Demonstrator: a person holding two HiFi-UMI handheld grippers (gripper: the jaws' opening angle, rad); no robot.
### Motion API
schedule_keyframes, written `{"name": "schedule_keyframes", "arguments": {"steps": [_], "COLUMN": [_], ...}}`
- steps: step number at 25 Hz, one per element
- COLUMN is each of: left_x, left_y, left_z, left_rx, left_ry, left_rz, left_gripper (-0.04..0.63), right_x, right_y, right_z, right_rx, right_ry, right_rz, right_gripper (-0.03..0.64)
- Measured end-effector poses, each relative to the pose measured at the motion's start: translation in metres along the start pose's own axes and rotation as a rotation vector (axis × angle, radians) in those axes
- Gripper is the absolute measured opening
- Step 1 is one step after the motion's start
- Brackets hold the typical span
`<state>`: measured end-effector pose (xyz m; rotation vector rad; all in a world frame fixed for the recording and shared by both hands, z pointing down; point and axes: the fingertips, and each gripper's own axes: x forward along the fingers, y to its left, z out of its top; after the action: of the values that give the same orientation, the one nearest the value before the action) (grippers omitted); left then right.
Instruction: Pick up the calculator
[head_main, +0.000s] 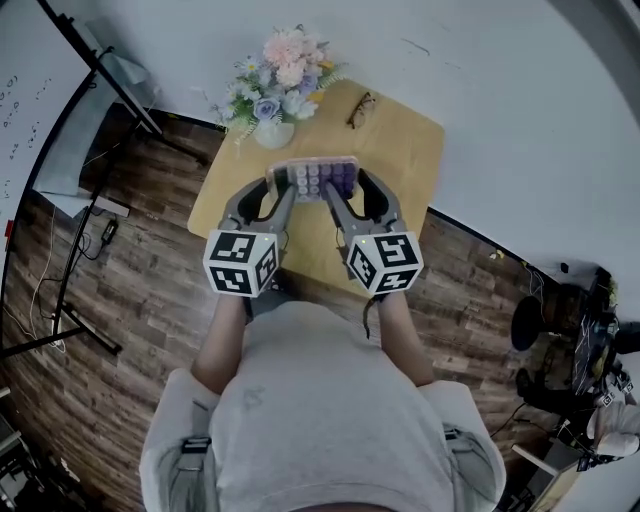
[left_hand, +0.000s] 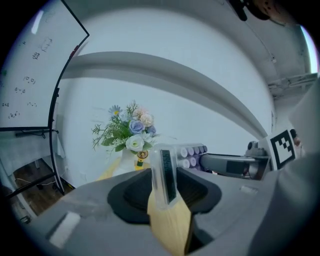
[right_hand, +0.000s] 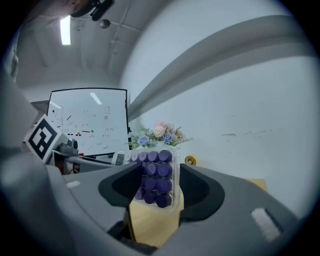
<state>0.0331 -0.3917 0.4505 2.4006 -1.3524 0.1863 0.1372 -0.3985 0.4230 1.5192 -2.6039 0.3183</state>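
below us, a dark wood floor (head_main: 150, 300) runs up to a pale wall (head_main: 520, 90), and a whiteboard (head_main: 25, 110) on a black stand shows at the left edge. at the foot of that wall we see the light wooden table (head_main: 405, 150) from steeply above. the person's grey shirt (head_main: 330, 410) fills the bottom of the head view.

the left claw (head_main: 277, 184) and the right claw (head_main: 352, 180) converge over the tabletop, each with its marker cube (head_main: 240, 263) nearest us. a bunch of pink, blue and white flowers (head_main: 285, 75) stands in a pale vase (head_main: 273, 132) at the table's far left corner.

the calculator (head_main: 316, 178) is up in the air between the two claws, clear of the tabletop. its long side runs left to right and its purple keys face us. the left claw is clamped on its display end, which we see edge-on between the jaws in the left gripper view. the right claw is clamped across the keypad end, with the purple keys filling the gap between its jaws. a pair of glasses (head_main: 361, 109) lies on the table beyond the calculator, apart from it.
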Motion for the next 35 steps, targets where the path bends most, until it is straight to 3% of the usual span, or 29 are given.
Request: {"name": "schedule_keyframes", "arguments": {"steps": [6,18,35], "left_x": [-0.007,-0.025,-0.044], "left_y": [-0.025,-0.074,-0.142], "left_z": [0.02,0.06,0.087], "left_rx": [0.047,0.165,0.267], "left_ry": [-0.047,-0.143,-0.237], "left_rz": [-0.013,-0.037,-0.073], "left_gripper": [0.163,0.163,0.163], "right_x": [-0.023,-0.073,-0.144], "right_y": [-0.004,-0.01,-0.021], "right_z": [0.029,0.072,0.104], "right_rx": [-0.071,-0.106,-0.16], "right_ry": [-0.071,-0.213,-0.36], "right_rz": [0.0,-0.024,-0.083], "right_gripper": [0.239,0.239,0.241]}}
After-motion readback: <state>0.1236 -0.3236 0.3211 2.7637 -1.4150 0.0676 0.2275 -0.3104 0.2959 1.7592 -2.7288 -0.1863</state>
